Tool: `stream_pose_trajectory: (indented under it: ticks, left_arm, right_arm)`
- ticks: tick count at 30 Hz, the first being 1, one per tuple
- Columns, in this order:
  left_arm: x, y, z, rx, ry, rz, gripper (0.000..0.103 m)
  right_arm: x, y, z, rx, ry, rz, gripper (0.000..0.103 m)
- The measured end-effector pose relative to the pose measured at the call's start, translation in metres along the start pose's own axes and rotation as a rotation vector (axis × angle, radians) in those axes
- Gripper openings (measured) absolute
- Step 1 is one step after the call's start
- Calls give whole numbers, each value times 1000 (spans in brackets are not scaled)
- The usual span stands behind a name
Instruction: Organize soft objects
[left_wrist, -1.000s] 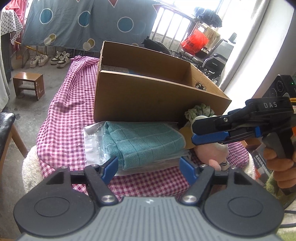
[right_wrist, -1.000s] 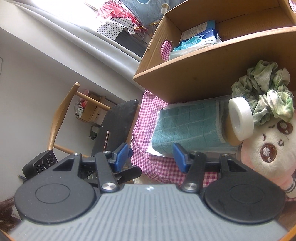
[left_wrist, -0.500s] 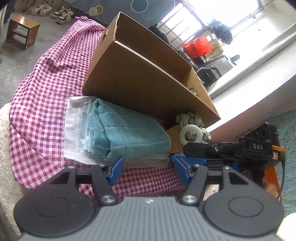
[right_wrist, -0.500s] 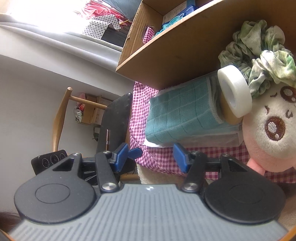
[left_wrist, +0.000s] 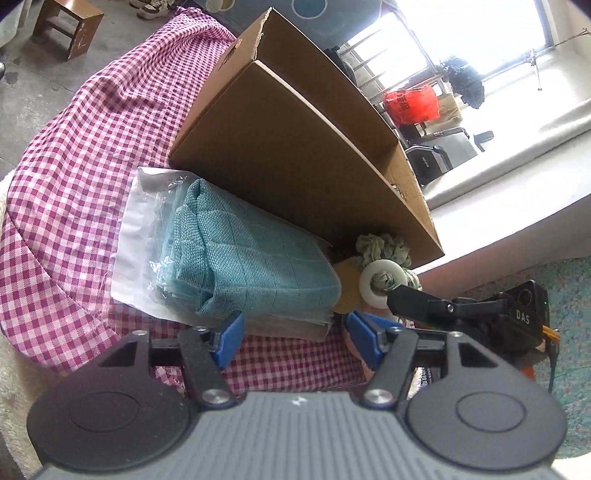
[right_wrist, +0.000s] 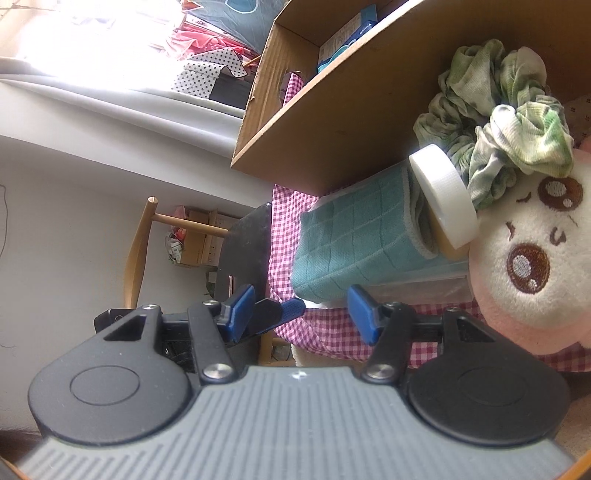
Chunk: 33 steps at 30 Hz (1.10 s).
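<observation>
A folded teal cloth (left_wrist: 251, 266) in a clear plastic bag lies on the checked tablecloth (left_wrist: 74, 177) against the cardboard box (left_wrist: 295, 155). My left gripper (left_wrist: 291, 339) is open, just in front of the cloth's near edge. A white tape roll (left_wrist: 376, 282), a green scrunchie (left_wrist: 384, 247) and a pink plush toy (right_wrist: 532, 273) lie to the cloth's right. My right gripper (right_wrist: 301, 314) is open and empty, held sideways at the table's edge near the cloth (right_wrist: 354, 243). The scrunchie (right_wrist: 498, 122) and tape (right_wrist: 443, 199) also show there.
The open box (right_wrist: 332, 103) holds a blue packet (right_wrist: 347, 33). A wooden chair (right_wrist: 147, 243) stands beside the table. A small stool (left_wrist: 66, 22) stands on the floor beyond. A window and a red bag (left_wrist: 410, 103) are behind the box.
My left gripper has tilted and moved closer to the teal cloth. My right gripper has dropped lower and nearer to the table edge. Both stay open.
</observation>
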<state>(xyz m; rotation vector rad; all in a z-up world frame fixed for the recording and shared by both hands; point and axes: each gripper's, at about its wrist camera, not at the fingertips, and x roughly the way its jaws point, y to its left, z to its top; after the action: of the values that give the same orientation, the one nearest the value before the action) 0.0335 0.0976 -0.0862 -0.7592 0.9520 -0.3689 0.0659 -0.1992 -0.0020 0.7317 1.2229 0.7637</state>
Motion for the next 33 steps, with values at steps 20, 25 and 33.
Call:
stream_pose_trajectory:
  ticks: [20,25,33]
  left_arm:
    - [-7,7,-1,-60,12,91,67]
    - [19,14,4,-108,37,111,65]
    - [2,-9,25,7,-98,138,65]
  right_arm:
    - [-16,-26,1,37,-48,80,59]
    - [-12,-31,4,41,-35,108,59]
    - [-18,-34,0,58,-57,117,59]
